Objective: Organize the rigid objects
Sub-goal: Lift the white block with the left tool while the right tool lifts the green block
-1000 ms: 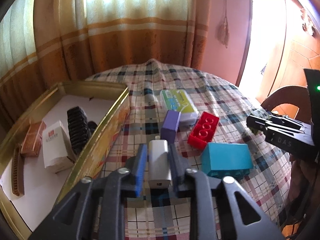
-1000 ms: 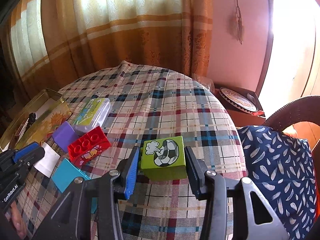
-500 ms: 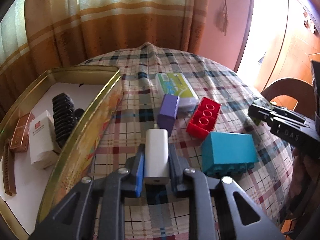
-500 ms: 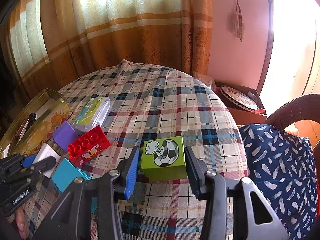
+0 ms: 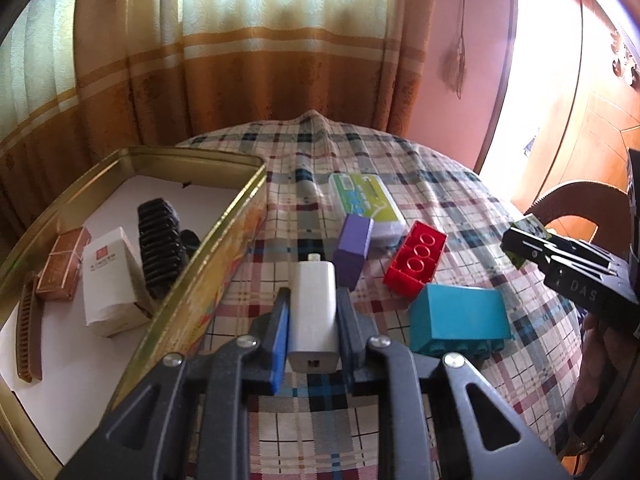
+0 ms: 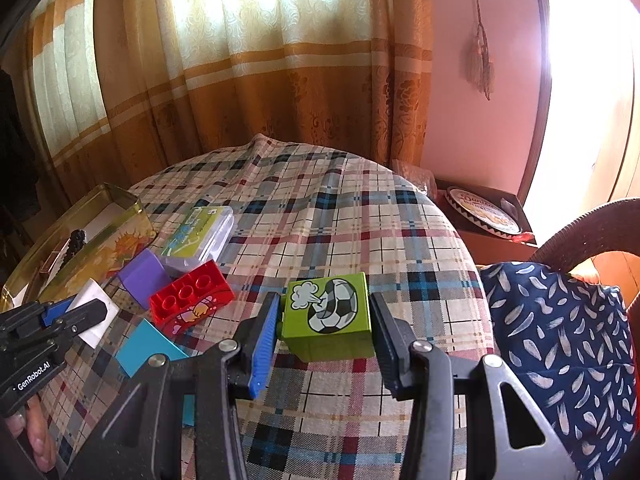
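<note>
In the left wrist view my left gripper (image 5: 313, 304) is shut on a white charger block (image 5: 312, 308), just right of the gold tin (image 5: 236, 220). Ahead of it on the plaid cloth lie a purple block (image 5: 352, 250), a red brick (image 5: 416, 264), a teal brick (image 5: 460, 316) and a green-and-white plastic case (image 5: 366, 200). In the right wrist view my right gripper (image 6: 324, 316) is shut on a green block with a football picture (image 6: 326, 316), held over the table's right part. The left gripper (image 6: 60, 320) shows at that view's left edge.
The tin holds a white box (image 5: 110, 280), a black ribbed piece (image 5: 158, 248), a brown packet (image 5: 64, 264) and a brown comb (image 5: 28, 340). A wicker chair with a blue patterned cushion (image 6: 560, 320) stands right of the round table. Curtains hang behind.
The left jaws have closed onto the white charger, which lay loose between them a second ago. The right gripper keeps the green block in the same place.
</note>
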`<action>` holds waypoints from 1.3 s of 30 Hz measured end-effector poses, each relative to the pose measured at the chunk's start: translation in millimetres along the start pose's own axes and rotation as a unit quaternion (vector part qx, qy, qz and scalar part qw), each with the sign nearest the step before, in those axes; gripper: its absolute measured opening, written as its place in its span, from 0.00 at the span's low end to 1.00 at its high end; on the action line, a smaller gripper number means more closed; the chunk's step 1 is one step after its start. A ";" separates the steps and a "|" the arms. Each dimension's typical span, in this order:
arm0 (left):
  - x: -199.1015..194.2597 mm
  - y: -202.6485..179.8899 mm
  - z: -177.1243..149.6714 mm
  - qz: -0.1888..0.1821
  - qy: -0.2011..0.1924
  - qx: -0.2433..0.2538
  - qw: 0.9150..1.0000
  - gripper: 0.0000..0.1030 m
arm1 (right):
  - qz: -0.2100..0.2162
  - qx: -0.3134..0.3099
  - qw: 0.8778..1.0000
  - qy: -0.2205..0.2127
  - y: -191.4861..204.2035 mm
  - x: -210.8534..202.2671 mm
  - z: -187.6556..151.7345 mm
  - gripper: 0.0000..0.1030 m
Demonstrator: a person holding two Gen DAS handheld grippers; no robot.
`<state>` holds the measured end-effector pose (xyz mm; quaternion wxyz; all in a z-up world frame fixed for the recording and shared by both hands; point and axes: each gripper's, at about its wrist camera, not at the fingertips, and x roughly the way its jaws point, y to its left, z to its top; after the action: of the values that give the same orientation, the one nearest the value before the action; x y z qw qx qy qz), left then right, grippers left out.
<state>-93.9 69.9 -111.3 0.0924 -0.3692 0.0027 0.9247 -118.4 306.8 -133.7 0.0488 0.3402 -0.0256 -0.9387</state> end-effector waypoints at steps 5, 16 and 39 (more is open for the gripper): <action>-7.5 -0.4 -0.2 0.013 -0.020 0.003 1.000 0.19 | -0.001 0.001 1.000 -0.008 -0.6 -3.2 -0.1 0.45; -17.2 -1.8 -0.1 0.029 -0.045 0.006 0.999 0.19 | -0.006 0.000 1.000 -0.021 -0.1 -7.8 0.5 0.45; -30.3 -5.4 -2.8 0.046 -0.079 0.011 0.996 0.19 | -0.022 -0.017 0.998 -0.063 7.9 -21.7 -1.3 0.45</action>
<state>-69.5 69.9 -92.3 0.0535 -0.2938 0.0232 0.9541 -100.4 301.2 -120.2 0.0321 0.2803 -0.0048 -0.9594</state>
